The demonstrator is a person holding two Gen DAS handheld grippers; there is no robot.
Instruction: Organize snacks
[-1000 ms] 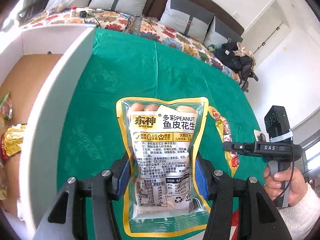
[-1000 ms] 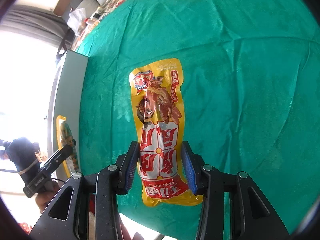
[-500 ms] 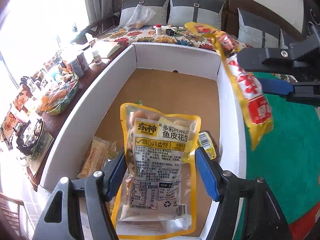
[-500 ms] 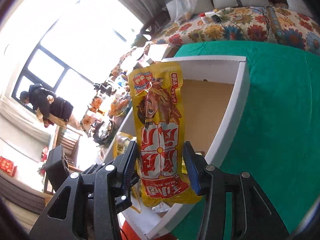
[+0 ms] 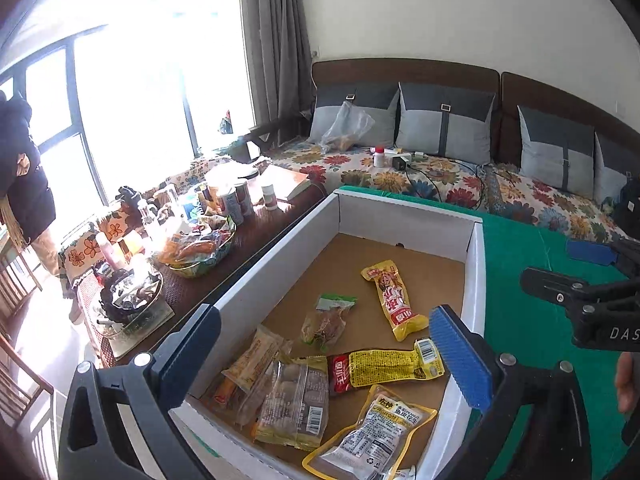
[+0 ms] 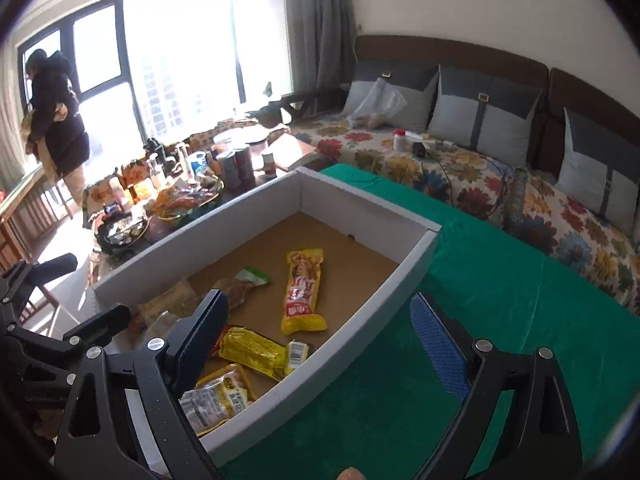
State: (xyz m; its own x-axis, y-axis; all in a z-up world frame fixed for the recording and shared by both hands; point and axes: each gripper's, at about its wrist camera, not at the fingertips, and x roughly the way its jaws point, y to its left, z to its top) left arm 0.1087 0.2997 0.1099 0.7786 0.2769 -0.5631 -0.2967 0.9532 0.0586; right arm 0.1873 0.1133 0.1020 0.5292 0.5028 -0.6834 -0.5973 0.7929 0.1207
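Note:
A white cardboard box (image 5: 474, 280) (image 6: 404, 280) with a brown floor stands on the green cloth and holds several snack packets. The peanut packet (image 5: 372, 440) (image 6: 216, 398) lies at its near end. The long yellow and red packet (image 5: 394, 300) (image 6: 302, 290) lies flat near the middle. My left gripper (image 5: 332, 354) is open and empty above the box's near end. My right gripper (image 6: 320, 344) is open and empty above the box's right wall. The right gripper also shows at the right edge of the left wrist view (image 5: 588, 280).
The green cloth (image 6: 500, 300) spreads right of the box. A dark side table (image 5: 192, 248) left of the box is crowded with bottles, cans and snack bowls. A floral sofa (image 5: 440, 176) with grey cushions runs behind. A person (image 6: 56, 116) stands at the window.
Both grippers have opened and let go of their packets. The peanut packet and the yellow and red packet now lie in the box. Both grippers have pulled back and up.

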